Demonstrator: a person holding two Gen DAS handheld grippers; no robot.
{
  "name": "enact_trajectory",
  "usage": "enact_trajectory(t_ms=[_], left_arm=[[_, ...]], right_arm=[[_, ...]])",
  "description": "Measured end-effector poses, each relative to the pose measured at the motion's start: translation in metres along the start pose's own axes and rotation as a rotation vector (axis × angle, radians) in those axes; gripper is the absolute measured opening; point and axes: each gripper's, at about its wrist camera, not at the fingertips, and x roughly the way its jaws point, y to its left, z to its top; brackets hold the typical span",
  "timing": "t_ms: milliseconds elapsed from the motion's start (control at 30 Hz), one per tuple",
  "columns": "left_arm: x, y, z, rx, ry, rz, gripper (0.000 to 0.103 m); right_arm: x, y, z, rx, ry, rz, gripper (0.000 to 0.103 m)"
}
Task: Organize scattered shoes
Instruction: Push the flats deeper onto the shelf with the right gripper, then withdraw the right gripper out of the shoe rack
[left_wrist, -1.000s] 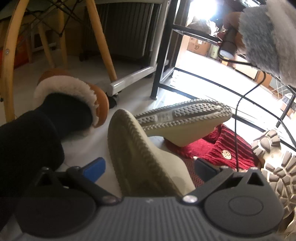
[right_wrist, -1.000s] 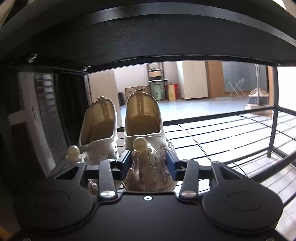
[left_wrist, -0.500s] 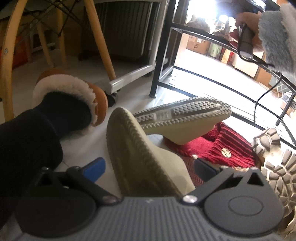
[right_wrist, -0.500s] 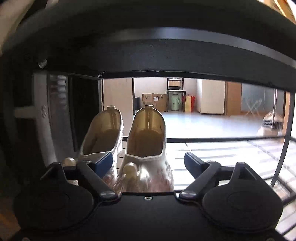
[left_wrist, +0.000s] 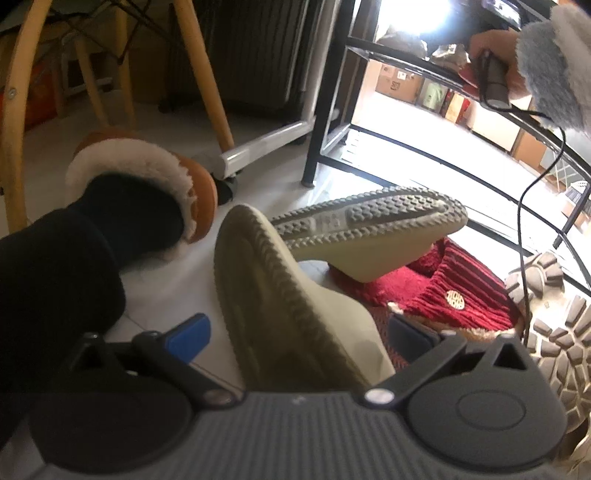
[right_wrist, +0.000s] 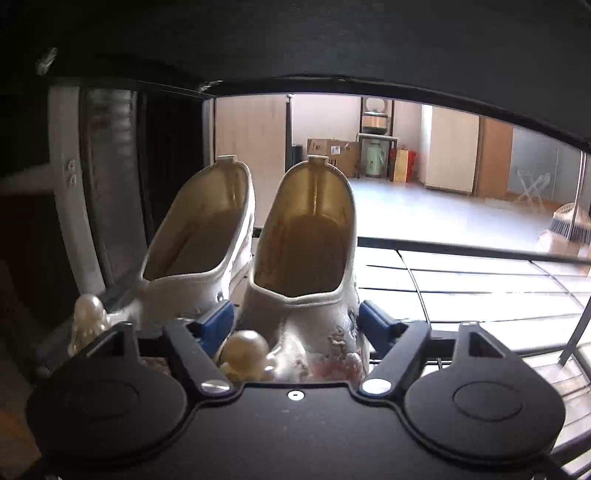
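Sitting paired on rack (right_wrist: 461, 254): white shoes (right_wrist: 303, 243).

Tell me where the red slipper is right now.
In the left wrist view, the red slipper lies on the floor at right of centre, under the overturned beige shoe and beside the lug-soled boot.

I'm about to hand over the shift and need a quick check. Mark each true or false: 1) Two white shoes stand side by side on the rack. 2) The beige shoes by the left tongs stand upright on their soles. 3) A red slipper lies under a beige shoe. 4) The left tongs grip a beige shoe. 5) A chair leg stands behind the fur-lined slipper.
1) True: the white shoes stand paired on the rack.
2) False: the beige shoes lie tipped, treads showing.
3) True: the red slipper lies beneath.
4) False: the left tongs are open around one.
5) True: the chair leg stands behind the fur-lined slipper.
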Motion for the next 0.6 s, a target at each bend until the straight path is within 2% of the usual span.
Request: enact_trajectory(t_ms=[133, 400, 500, 533, 567, 600], left_arm=[[0.0, 0.003, 0.0, -0.011, 0.005, -0.001, 0.103], [-0.002, -0.001, 0.001, 0.003, -0.003, -0.002, 0.103], [-0.005, -0.002, 0.002, 0.013, -0.016, 0.0, 0.103], [-0.007, -0.003, 0.003, 0.017, -0.023, 0.0, 0.103], [-0.008, -0.004, 0.003, 0.022, -0.029, 0.0, 0.103], [-0.01, -0.005, 0.004, 0.026, -0.036, 0.001, 0.103]], right_arm=[[-0.004, -0.001, -0.005, -0.012, -0.014, 0.018, 0.056], [-0.008, -0.002, 0.001, -0.014, 0.012, 0.026, 0.059], [-0.013, -0.005, 0.001, 0.015, 0.0, 0.007, 0.071], [-0.015, -0.005, 0.0, 0.019, -0.007, -0.003, 0.084], [-0.021, -0.004, 0.0, 0.012, -0.029, -0.032, 0.09], [-0.029, -0.002, 0.0, -0.006, -0.056, -0.062, 0.09]])
